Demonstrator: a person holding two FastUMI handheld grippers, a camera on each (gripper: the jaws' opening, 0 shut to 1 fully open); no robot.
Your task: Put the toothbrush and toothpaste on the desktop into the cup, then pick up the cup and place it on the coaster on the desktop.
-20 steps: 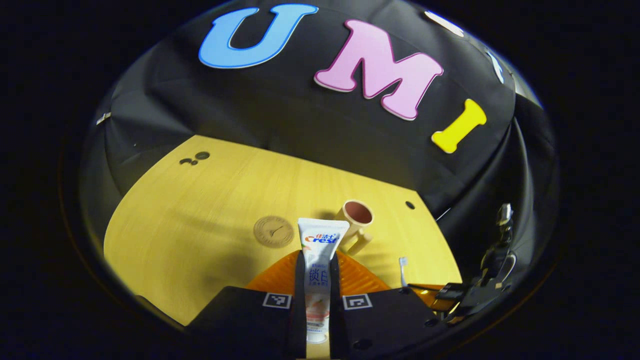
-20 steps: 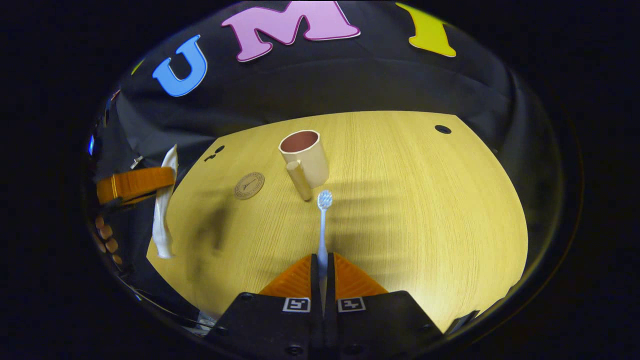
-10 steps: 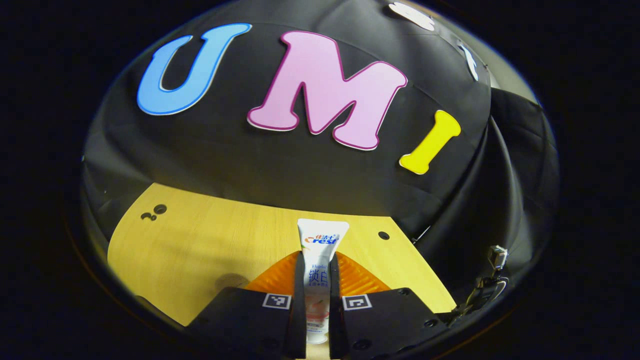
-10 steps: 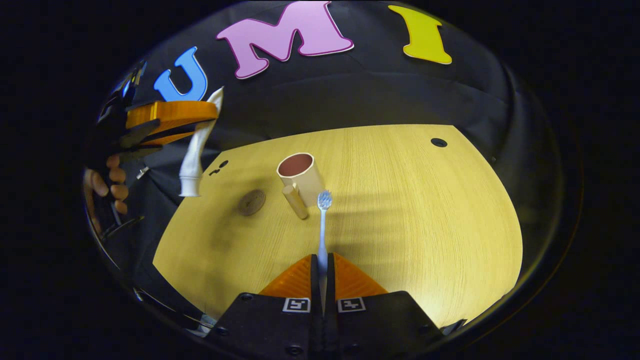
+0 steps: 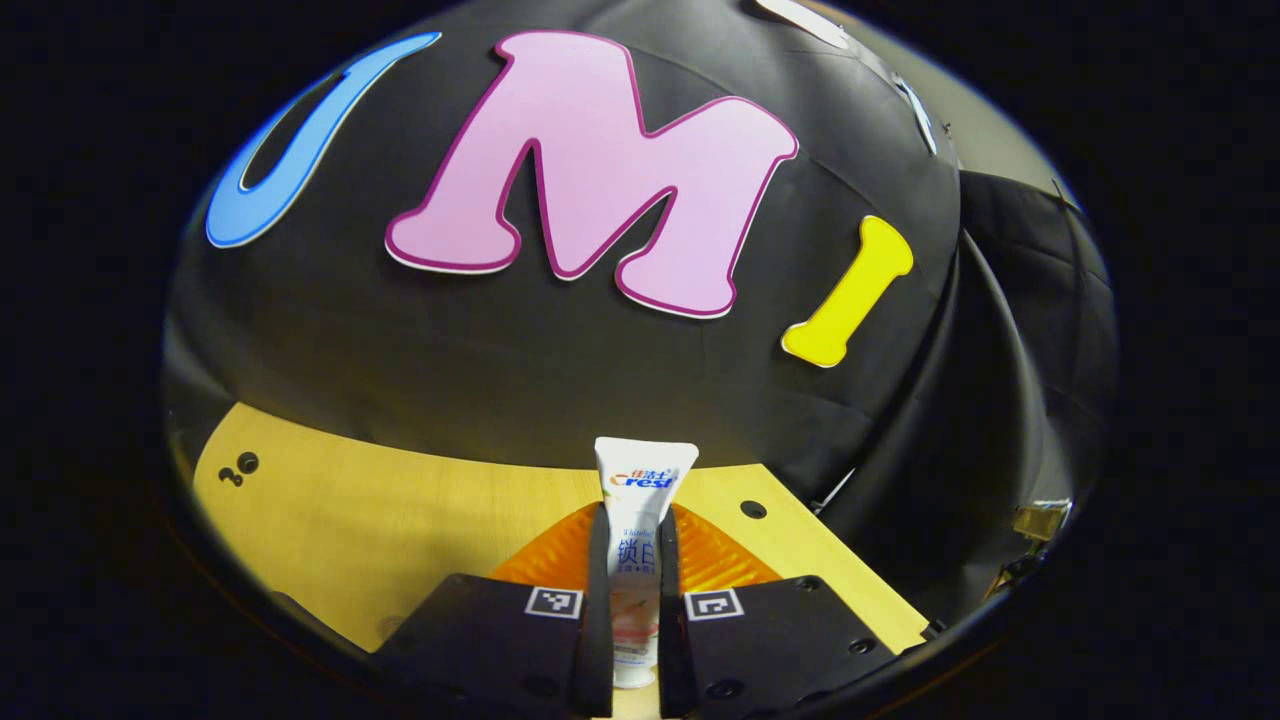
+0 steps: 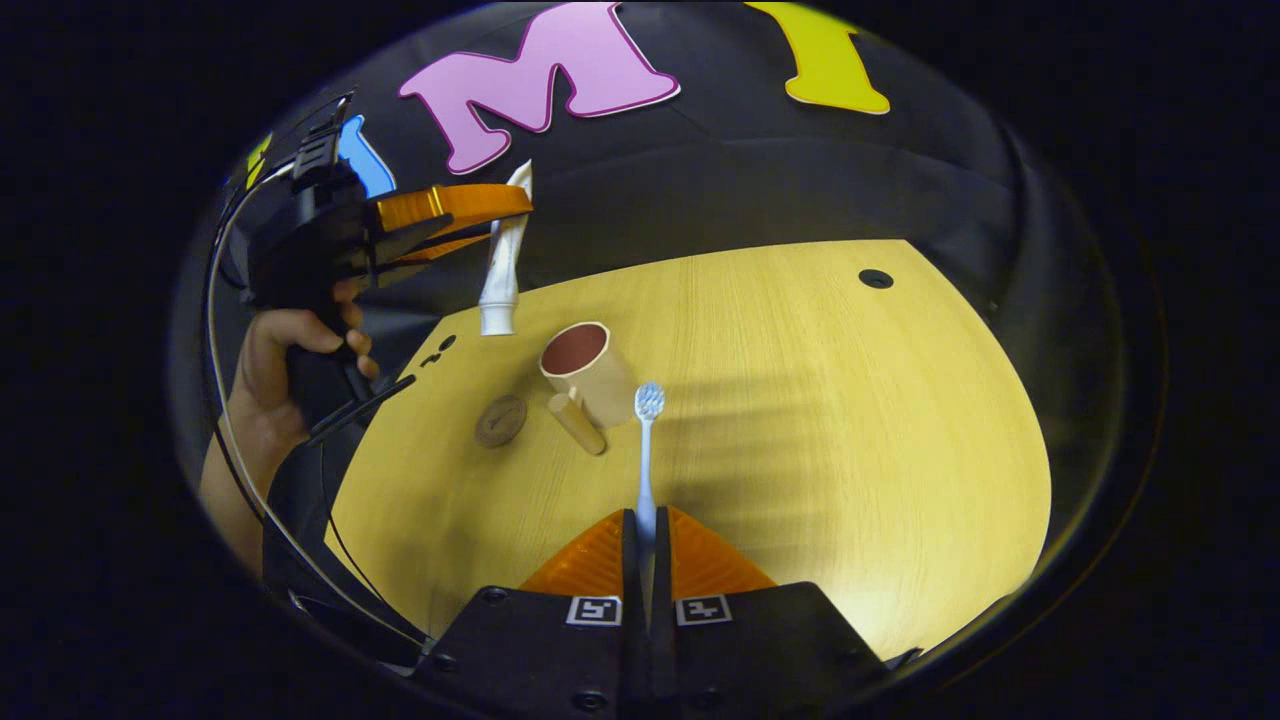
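My left gripper (image 5: 634, 525) is shut on a white toothpaste tube (image 5: 640, 500) that stands up between its orange fingers. In the right gripper view that same left gripper (image 6: 455, 208) is raised high at the left, held by a hand (image 6: 275, 350), with the toothpaste tube (image 6: 503, 270) hanging cap down, above and left of the cup. My right gripper (image 6: 646, 525) is shut on a white toothbrush (image 6: 647, 450) with its head pointing forward, just right of the beige cup (image 6: 585, 370). The cup stands upright, handle toward me. A round brown coaster (image 6: 499, 420) lies left of the cup.
The yellow wooden desktop (image 6: 820, 400) has a dark hole (image 6: 875, 278) at the far right and small holes (image 6: 440, 348) at the far left. Cables (image 6: 300, 520) trail from the left gripper along the desk's left edge.
The left gripper has risen and swung toward the cup, tipping the tube cap down; cup and coaster have left its view. The right gripper with the toothbrush has edged nearer the cup.
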